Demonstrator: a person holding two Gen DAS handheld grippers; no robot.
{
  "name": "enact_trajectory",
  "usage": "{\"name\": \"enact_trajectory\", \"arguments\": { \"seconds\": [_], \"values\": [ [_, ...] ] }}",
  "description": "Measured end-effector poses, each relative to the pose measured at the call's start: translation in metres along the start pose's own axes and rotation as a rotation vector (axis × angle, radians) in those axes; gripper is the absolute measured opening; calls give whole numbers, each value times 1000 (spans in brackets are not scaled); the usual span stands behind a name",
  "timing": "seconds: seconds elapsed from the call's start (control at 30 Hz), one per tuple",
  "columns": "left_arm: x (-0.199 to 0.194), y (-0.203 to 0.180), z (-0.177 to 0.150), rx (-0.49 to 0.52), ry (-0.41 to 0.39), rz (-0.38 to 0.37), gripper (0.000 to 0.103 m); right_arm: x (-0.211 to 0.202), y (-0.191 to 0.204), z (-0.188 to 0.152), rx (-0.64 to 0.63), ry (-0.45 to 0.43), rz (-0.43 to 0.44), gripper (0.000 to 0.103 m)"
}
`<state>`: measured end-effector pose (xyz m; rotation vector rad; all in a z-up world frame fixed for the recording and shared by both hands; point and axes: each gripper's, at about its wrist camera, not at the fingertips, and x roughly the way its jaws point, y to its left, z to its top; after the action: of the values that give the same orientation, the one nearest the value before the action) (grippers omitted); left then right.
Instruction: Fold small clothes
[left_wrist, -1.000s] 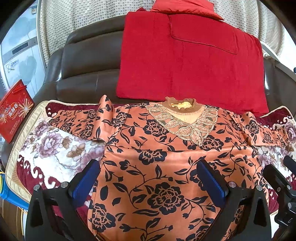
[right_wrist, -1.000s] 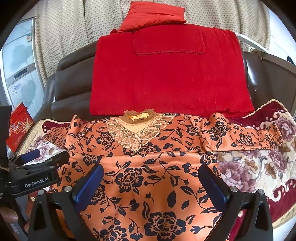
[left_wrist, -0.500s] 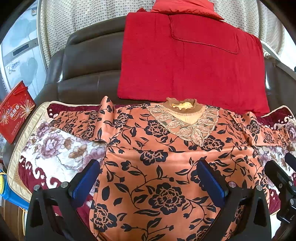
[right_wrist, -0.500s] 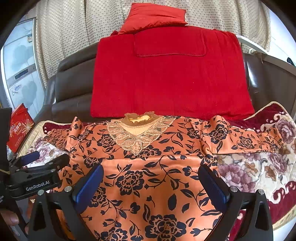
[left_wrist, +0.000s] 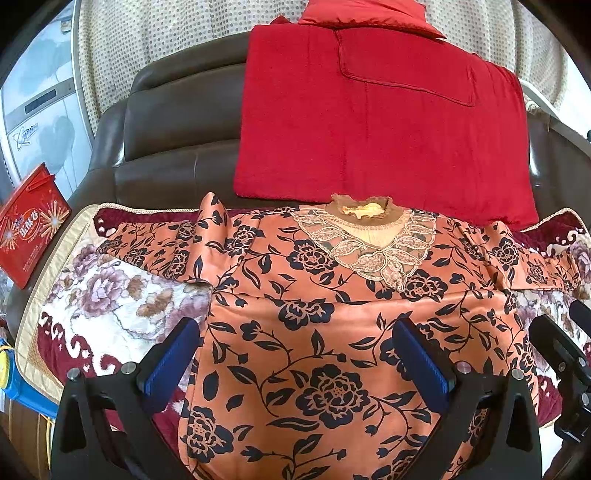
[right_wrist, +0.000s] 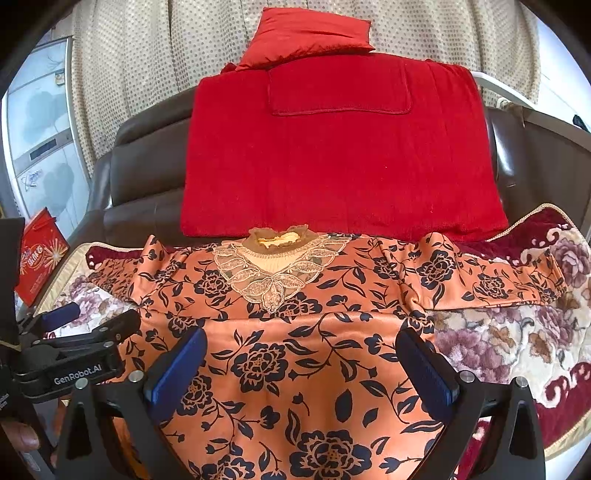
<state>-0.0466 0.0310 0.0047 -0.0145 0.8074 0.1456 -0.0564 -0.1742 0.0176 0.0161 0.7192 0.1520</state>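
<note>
An orange blouse with black flowers (left_wrist: 314, 332) lies face up and spread flat on the floral plush blanket (left_wrist: 110, 295) that covers the seat of a dark leather sofa (left_wrist: 166, 147), its lace collar (left_wrist: 369, 251) toward the sofa back, where a red cover (left_wrist: 369, 129) hangs, and its hem toward the front edge of the seat. The long axis of the body runs front to back; the sleeves run crosswise, the left sleeve (left_wrist: 166, 243) reaching toward the left edge of the seat with a raised crease near the shoulder, the right sleeve (right_wrist: 498, 284) lying out flat toward the right edge. Both tools hang above the lower body of the blouse, side by side, pointing at the collar. The left tool (left_wrist: 295, 354) is released, its jaws wide apart with nothing between them but the cloth below; the right tool (right_wrist: 303, 365) is likewise released and holds nothing. No fold appears made yet. The likely first fold brings a sleeve across the body: the left tool sits nearer the left sleeve, the right tool nearer the right, each sleeve lying ahead of and outward from its tool
</note>
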Motion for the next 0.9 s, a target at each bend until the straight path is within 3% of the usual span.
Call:
{"name": "enact_trajectory", "arguments": {
  "seconds": [0.67, 0.8, 0.9],
  "values": [
    [14, -6, 2, 14, 21, -1, 103, 14, -11, 1, 41, 7, 33, 103],
    [29, 2, -3, -13, 47, -39, 103, 19, -52, -5, 175, -12, 182, 103],
    [53, 14, -13, -50, 98, -44, 103, 30, -108, -17, 335, -2, 218, 103]
  ]
}}
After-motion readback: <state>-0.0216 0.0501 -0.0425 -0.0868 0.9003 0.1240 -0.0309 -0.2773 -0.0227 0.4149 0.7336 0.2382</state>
